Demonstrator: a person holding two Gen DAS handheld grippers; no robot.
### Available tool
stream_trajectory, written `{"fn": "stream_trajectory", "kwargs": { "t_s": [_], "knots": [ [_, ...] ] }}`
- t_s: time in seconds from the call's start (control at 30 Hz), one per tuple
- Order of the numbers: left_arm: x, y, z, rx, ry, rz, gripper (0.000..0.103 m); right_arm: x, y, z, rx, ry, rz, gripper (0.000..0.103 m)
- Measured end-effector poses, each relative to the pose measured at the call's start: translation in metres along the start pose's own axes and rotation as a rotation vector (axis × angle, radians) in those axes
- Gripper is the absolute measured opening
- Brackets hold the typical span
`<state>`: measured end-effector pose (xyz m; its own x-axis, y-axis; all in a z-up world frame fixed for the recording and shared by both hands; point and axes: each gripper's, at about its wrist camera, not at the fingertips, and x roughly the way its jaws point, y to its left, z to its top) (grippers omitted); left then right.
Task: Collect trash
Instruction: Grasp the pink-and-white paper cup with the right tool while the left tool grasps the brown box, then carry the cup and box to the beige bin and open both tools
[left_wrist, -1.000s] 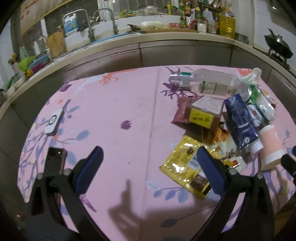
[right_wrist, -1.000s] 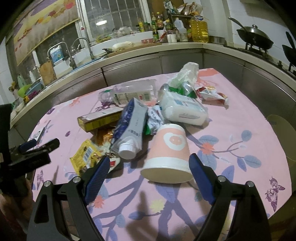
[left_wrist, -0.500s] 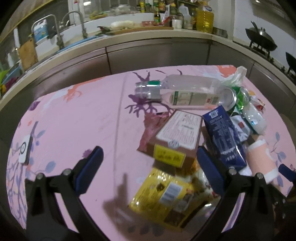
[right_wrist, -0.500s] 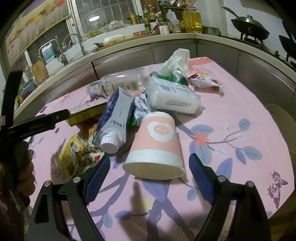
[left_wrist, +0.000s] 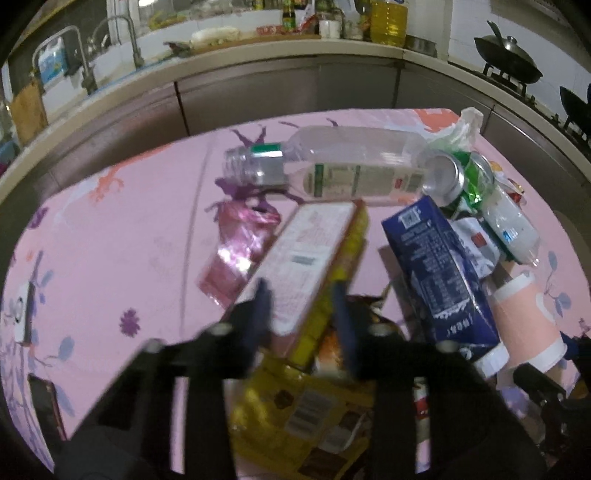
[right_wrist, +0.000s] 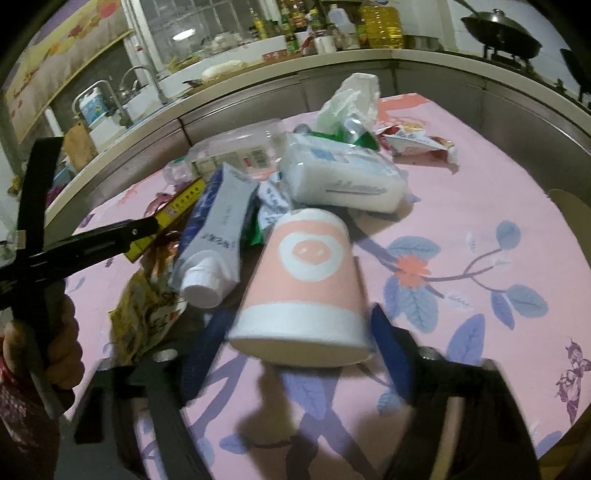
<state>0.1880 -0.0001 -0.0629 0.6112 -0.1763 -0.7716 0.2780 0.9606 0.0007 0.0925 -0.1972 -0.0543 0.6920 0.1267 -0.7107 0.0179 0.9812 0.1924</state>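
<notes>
Left gripper (left_wrist: 301, 306) jaws closing on the near end of the yellow-edged carton box (left_wrist: 310, 258); both blue pads look to be against its sides, so it reads as gripped, though motion blur hides the exact contact. Right gripper (right_wrist: 295, 332) jaws closing around the pink paper cup (right_wrist: 306, 284), which lies on its side with the open rim toward the camera; pads sit just beside the rim on either side, contact not confirmed, so still loose.

Landmark = pink paper cup. Rest of the trash pile relative to it, seen from the right wrist:
- blue milk carton (right_wrist: 218, 236), touching it on the left, white cap facing the camera
- yellow snack wrapper (right_wrist: 144, 310), further left, near the table edge
- carton box beyond the milk carton, left gripper arm across it
- white wipes pack (right_wrist: 340, 177), just behind
- clear plastic bottle (right_wrist: 236, 147), behind-left, lying flat
- green can (left_wrist: 458, 177) and white plastic bag (right_wrist: 351, 99), far behind

All on the pink floral tablecloth (right_wrist: 480, 206).
</notes>
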Motion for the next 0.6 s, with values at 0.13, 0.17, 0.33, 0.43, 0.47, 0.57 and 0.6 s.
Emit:
{"fn": "stream_trajectory", "kwargs": {
  "t_s": [0.13,0.17,0.33,0.43,0.47,0.57,0.6],
  "knots": [
    [-0.017,0.003,-0.006,-0.008,-0.029,-0.012,0.007,-0.01,-0.003,0.0,0.015,-0.028,0.028,0.059],
    [-0.024,0.005,-0.008,-0.018,-0.041,-0.017,0.007,-0.013,-0.003,0.0,0.017,-0.034,0.031,0.058],
    [-0.057,0.013,-0.014,-0.045,-0.093,-0.057,0.004,-0.038,-0.004,-0.003,-0.004,-0.107,0.05,0.057],
    [-0.071,0.011,-0.013,-0.042,-0.123,-0.052,0.004,-0.056,-0.006,-0.005,-0.025,-0.165,0.049,0.057],
    [-0.074,0.01,-0.013,-0.036,-0.138,-0.023,0.004,-0.058,-0.006,-0.005,-0.03,-0.172,0.046,0.057],
    [-0.065,0.008,-0.008,-0.032,-0.092,-0.006,0.035,-0.063,-0.01,-0.007,-0.029,-0.181,0.048,0.057],
    [-0.057,0.007,-0.004,-0.025,-0.065,-0.006,0.068,-0.063,-0.012,-0.007,-0.026,-0.18,0.05,0.057]
  ]
}}
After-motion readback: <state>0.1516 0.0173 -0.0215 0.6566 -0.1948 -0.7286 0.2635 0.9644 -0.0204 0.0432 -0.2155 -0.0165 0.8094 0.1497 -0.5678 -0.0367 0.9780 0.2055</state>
